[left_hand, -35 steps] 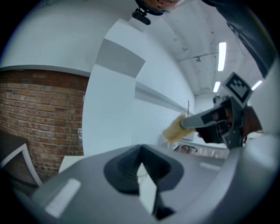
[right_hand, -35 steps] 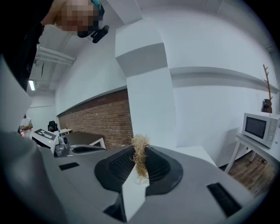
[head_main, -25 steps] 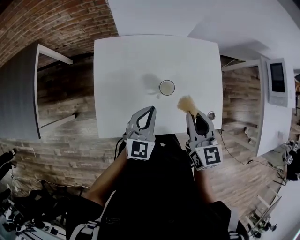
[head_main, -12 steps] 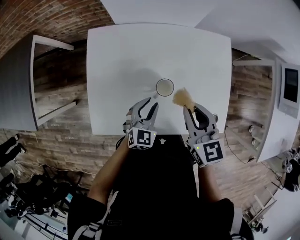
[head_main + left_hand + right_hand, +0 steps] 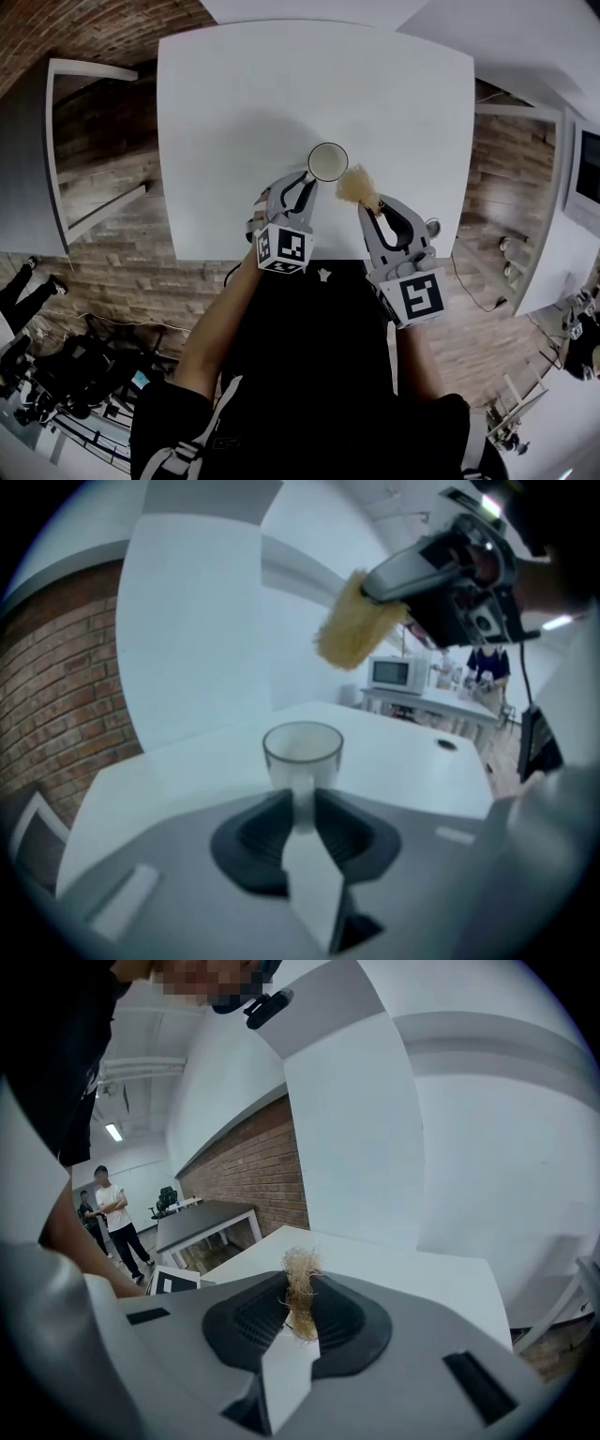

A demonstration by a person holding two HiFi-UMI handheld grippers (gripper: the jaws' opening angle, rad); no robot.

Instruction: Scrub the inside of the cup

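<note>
Two tools meet over a white surface (image 5: 234,103). Left tool (image 5: 302,810): jaws, which have just been closing, clamp the handle (image 5: 301,791) of the clear cup (image 5: 302,750), which stands upright mid-width, toward the near edge. Right tool (image 5: 302,1305): clenched on a tan fibrous scrubber (image 5: 354,185), held in the air just right of the cup's rim, clear of it.
</note>
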